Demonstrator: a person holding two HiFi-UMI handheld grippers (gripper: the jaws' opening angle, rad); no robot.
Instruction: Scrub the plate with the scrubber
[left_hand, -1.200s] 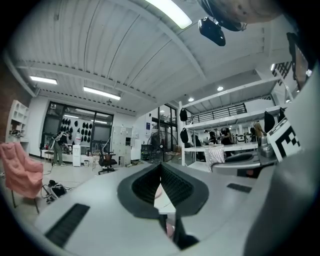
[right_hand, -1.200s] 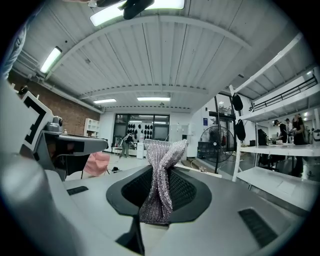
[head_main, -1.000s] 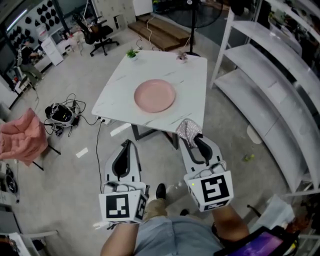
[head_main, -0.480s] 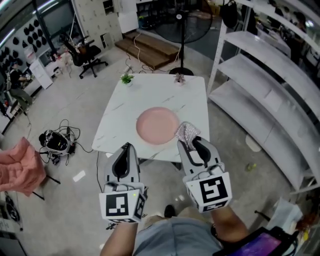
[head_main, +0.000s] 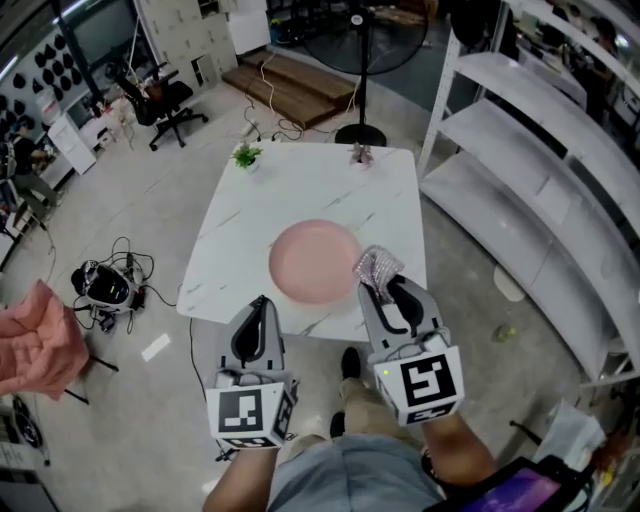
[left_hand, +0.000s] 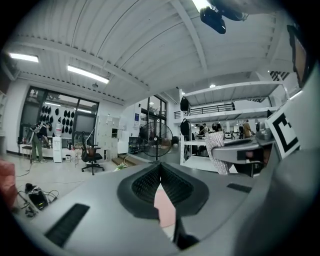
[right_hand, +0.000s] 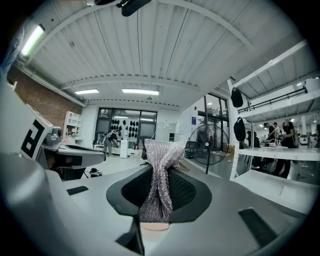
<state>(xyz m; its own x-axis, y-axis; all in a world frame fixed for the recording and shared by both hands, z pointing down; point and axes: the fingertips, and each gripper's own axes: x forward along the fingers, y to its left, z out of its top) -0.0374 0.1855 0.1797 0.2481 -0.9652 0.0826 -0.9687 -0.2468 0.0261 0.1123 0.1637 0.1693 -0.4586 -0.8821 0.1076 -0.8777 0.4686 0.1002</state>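
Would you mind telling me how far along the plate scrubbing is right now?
Done: the scrubber is clamped in the right gripper. In hand: that gripper is held up over the table's near edge, by the plate's near rim in the head view; the left gripper is shut and empty. Left: the scrubbing itself, since no contact with the plate shows yet.

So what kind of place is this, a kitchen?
More likely a workshop or lab than a kitchen: big white shelves, a tall standing fan, an office chair and loose cables on the floor.
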